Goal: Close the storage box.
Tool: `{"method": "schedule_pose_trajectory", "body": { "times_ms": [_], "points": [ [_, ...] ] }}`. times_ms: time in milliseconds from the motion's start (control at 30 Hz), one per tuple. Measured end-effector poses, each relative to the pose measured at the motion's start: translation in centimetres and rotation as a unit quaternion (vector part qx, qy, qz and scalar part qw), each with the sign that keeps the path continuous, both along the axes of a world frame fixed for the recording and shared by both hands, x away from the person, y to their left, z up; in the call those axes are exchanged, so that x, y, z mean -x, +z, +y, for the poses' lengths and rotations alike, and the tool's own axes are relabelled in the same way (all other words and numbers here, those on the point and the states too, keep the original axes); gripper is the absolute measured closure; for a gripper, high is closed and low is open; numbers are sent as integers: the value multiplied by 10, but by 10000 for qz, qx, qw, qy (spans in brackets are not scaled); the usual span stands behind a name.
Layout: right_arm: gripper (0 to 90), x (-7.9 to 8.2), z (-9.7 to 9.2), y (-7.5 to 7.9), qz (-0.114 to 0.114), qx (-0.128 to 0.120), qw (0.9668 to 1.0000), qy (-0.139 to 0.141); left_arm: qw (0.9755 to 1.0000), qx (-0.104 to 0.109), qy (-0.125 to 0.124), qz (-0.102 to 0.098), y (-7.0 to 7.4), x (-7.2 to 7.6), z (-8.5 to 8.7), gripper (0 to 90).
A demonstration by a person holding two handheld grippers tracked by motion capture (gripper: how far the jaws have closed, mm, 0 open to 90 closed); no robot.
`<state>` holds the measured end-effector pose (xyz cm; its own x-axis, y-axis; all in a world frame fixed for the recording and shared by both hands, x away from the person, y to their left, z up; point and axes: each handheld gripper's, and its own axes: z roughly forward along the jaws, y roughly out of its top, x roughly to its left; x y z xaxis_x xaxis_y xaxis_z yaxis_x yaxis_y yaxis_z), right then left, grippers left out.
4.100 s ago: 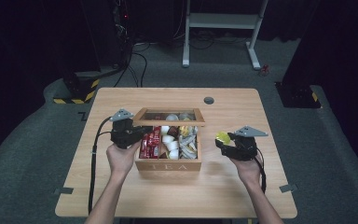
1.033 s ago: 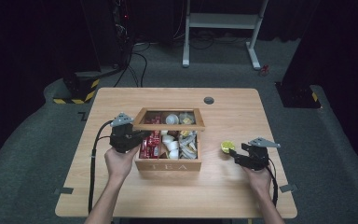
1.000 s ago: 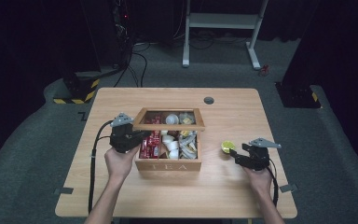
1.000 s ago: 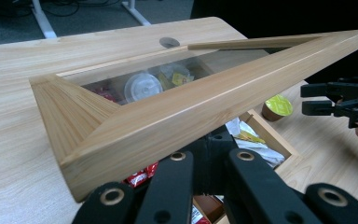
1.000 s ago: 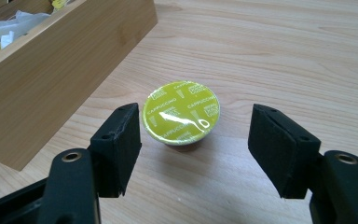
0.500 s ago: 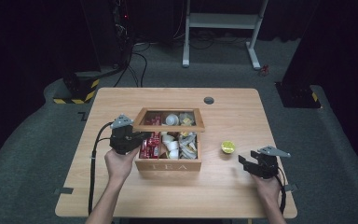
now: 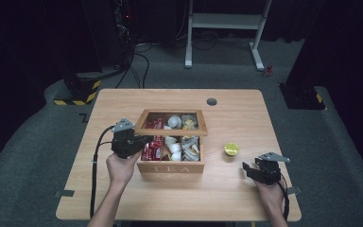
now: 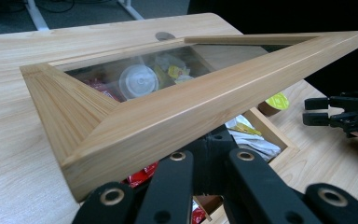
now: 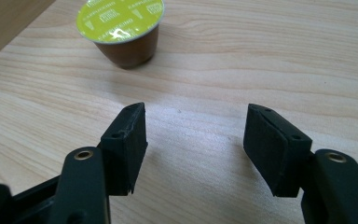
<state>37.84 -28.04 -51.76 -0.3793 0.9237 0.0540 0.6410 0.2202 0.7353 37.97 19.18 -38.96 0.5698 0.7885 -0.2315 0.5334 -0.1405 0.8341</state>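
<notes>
Propping up the glass-paned wooden lid (image 8: 186, 100) of a wooden tea box (image 7: 172, 166), the left gripper (image 7: 125, 142) clamps its edge; the right gripper (image 9: 193, 140), jaws spread, rests near a yellow-lidded brown coffee capsule (image 9: 123, 29) on the light wooden table (image 7: 123, 189).

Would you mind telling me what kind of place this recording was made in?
Probably a lab or recording studio: a lone wooden table on grey carpet, dark curtains around it, and cables trailing to equipment behind.
</notes>
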Motion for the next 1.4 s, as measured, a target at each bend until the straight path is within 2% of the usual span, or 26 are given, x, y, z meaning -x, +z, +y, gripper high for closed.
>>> {"method": "schedule_pose_trajectory", "body": {
  "times_ms": [133,267,300,600,933,1133,1400],
  "points": [
    [394,0,0,-2,67,63,10000,-34,10000,-54,-21,9,0,0,0,900],
    [385,1,1,-3,2,193,9998,-22,10000,-32,5,-1,-2,1,0,900],
    [381,1,3,-5,-82,323,9994,18,10000,-42,11,-4,-3,2,0,900],
    [335,2,4,-5,-86,367,9993,-3,10000,-36,5,34,-6,4,-1,900],
    [327,2,4,-5,-64,347,9994,-25,10000,-23,24,84,-14,9,-1,899],
    [327,2,4,-5,-69,350,9994,-19,9999,-120,18,97,-21,12,-2,899],
    [327,2,4,-5,-69,350,9994,-18,9998,-113,1,133,-27,15,-2,894]
  ]
}}
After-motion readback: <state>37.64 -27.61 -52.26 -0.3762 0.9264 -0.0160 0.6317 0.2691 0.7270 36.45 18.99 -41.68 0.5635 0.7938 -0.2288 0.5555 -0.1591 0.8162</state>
